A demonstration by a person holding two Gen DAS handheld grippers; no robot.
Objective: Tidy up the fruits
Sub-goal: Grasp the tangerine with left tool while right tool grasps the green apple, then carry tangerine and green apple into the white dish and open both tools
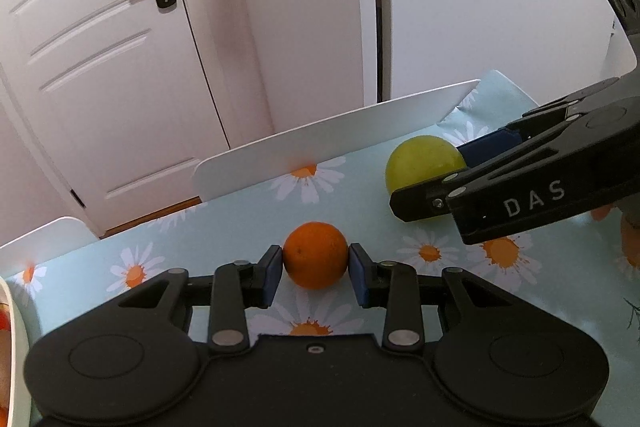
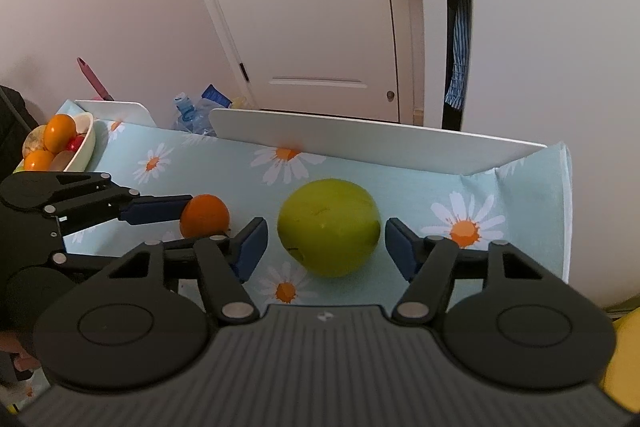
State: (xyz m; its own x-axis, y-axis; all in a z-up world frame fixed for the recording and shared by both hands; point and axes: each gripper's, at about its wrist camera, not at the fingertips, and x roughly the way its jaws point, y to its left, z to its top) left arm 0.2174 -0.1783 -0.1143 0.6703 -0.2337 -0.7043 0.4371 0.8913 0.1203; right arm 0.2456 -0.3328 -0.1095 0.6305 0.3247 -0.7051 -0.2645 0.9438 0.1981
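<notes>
An orange [image 1: 316, 254] rests on the daisy-print tablecloth [image 1: 224, 219]. My left gripper [image 1: 316, 273] has its blue pads touching both sides of the orange. The orange also shows in the right wrist view [image 2: 205, 215] with the left gripper's finger against it. A large green fruit [image 2: 329, 227] sits on the cloth between the jaws of my right gripper [image 2: 326, 247], which is open with small gaps on each side. The green fruit also shows in the left wrist view [image 1: 424, 165]. A cream bowl [image 2: 86, 143] with oranges and other fruit stands at the far left.
White chair backs [image 2: 360, 141] stand along the table's far edge. The cloth's right edge [image 2: 568, 211] drops off near the wall. Water bottles [image 2: 192, 111] sit on the floor beyond. A yellow object [image 2: 624, 359] shows at lower right.
</notes>
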